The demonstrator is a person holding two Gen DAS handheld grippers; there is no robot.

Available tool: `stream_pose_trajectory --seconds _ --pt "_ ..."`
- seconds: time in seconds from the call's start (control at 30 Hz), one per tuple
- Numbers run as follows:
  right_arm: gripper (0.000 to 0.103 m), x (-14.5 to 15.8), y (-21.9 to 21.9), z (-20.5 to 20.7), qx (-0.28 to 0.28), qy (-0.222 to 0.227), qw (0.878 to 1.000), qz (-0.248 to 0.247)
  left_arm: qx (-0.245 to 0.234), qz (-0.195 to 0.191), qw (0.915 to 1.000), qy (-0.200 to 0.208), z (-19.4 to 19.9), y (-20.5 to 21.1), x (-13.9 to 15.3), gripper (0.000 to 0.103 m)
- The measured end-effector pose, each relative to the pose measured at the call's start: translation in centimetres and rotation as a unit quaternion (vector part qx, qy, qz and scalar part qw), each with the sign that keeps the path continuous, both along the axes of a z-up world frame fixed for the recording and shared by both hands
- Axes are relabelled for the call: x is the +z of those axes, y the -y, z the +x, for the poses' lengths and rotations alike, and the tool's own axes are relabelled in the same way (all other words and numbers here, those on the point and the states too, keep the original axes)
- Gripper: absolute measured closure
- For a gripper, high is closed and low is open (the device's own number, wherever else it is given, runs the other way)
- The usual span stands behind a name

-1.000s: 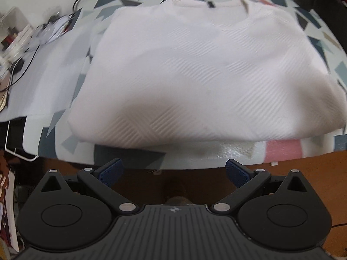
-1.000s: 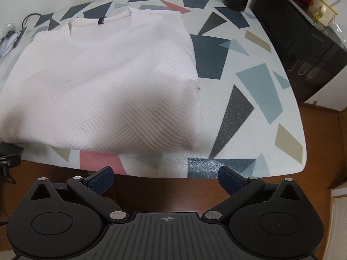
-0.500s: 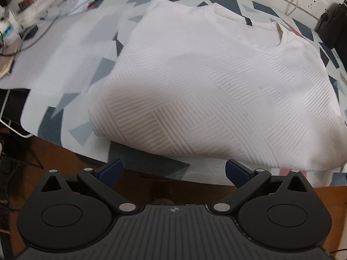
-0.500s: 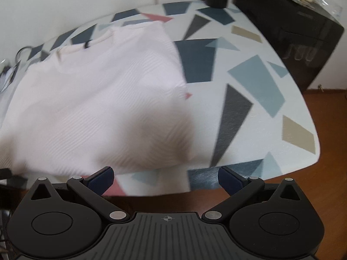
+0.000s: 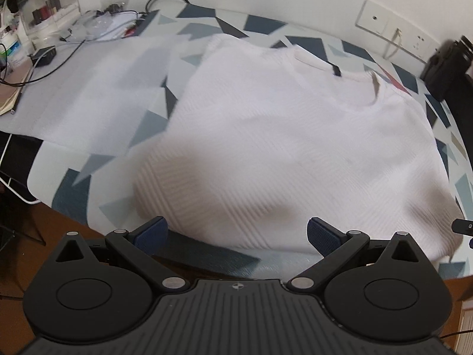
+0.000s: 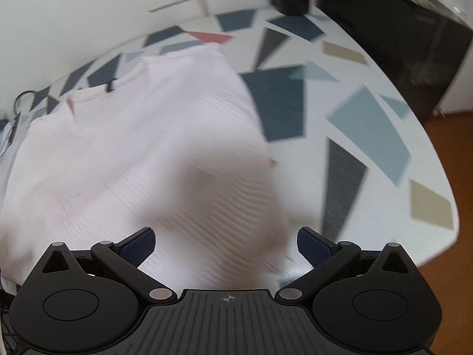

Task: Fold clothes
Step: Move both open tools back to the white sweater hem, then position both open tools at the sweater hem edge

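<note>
1. The left gripper [image 5: 236, 232] hangs at the near edge of the desk [image 5: 74, 183], its blue-padded fingers [image 5: 150, 230] spread wide with nothing between them.
2. The right gripper [image 6: 226, 244] is likewise released, its fingers [image 6: 313, 244] wide apart over the near right corner of the garment.
3. A folded white sweater [image 5: 295, 148] with a ribbed zigzag weave lies flat on the desk, hem toward the grippers, neckline away; both views are motion-blurred.
4. The desk cover is white with dark blue, grey, tan and red shapes [image 6: 278, 106].
5. Left of the sweater lies a pale flat cloth [image 5: 97, 103].
6. Beyond it are cables [image 5: 59, 59] and a clear plastic box [image 5: 47, 9].
7. A white wall with socket plates [image 5: 375, 17] backs the desk; a black cabinet [image 6: 399, 29] stands at the far right, brown floor [image 6: 449, 153] below.
</note>
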State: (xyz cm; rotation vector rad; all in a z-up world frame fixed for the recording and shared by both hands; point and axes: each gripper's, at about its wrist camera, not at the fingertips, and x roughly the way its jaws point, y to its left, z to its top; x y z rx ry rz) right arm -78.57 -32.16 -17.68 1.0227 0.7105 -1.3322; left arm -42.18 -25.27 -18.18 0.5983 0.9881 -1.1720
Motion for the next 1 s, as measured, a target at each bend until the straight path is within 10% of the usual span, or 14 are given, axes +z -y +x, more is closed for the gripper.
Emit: stream_pose_trajectory --seconds 1.0 --pt "0.001 -6.5 10.6 0.6 -0.017 -0.026 0.999 -0.032 -0.086 -0.011 0.9961 -0.012 8.8 13.0 -7.2 0.001"
